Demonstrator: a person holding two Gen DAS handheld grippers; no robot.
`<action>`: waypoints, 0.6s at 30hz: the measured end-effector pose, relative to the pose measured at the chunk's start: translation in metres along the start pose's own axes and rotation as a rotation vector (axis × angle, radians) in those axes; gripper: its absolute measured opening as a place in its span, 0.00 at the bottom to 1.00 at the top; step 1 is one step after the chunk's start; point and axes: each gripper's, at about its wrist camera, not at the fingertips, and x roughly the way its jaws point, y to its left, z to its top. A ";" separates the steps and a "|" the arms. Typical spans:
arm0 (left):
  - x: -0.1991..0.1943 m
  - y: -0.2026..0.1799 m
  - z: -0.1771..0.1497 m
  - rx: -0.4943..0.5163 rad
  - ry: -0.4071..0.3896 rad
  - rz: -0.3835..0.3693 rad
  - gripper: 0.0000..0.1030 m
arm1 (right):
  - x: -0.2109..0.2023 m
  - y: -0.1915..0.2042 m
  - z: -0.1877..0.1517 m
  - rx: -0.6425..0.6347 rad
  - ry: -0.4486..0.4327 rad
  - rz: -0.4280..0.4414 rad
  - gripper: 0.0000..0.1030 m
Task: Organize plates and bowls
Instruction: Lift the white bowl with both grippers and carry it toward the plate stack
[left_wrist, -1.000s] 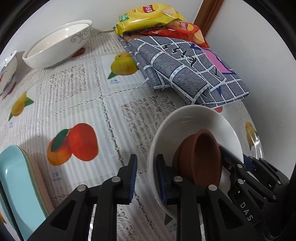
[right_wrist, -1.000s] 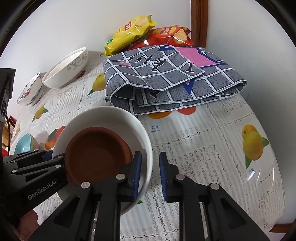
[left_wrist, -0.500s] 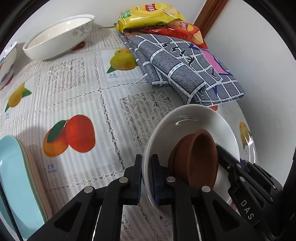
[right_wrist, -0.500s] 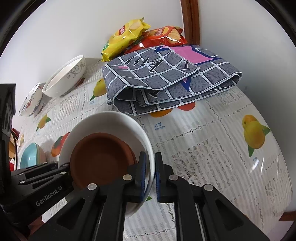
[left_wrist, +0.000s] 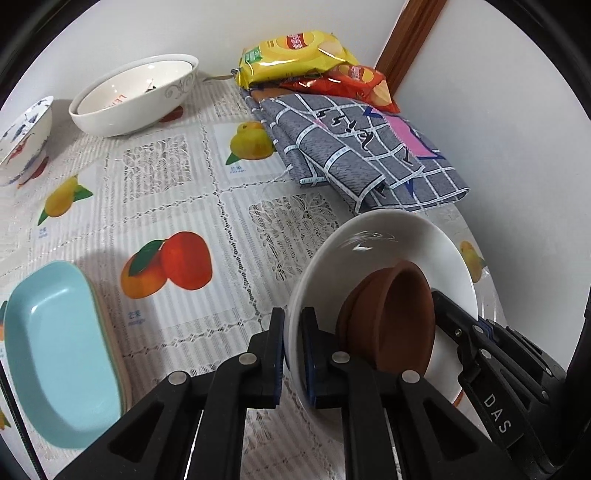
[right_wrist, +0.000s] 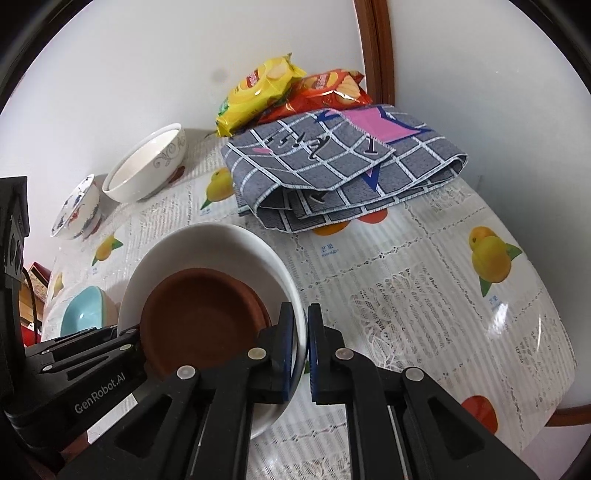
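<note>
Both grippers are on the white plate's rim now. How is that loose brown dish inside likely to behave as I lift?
The brown dish sits unclamped in the glossy white plate, so it may slide if the plate tilts. It already lies near the right gripper, off-centre. It looks like ceramic, so probably fragile; the left gripper should rise level.

Left gripper (left_wrist: 293, 349), right gripper (right_wrist: 301, 350): black frames, blue pads, silver screws, white lettering.

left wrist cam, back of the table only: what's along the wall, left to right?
Patterned bowl → large white bowl → yellow chip bag → red chip bag.
</note>
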 end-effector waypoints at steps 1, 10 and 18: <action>-0.004 0.000 -0.001 0.001 -0.003 0.001 0.09 | -0.003 0.001 0.000 0.002 -0.002 0.001 0.07; -0.029 0.002 -0.007 0.008 -0.038 0.007 0.09 | -0.027 0.011 -0.005 0.009 -0.031 0.010 0.07; -0.044 0.009 -0.008 0.006 -0.056 0.011 0.09 | -0.039 0.021 -0.005 0.014 -0.049 0.026 0.07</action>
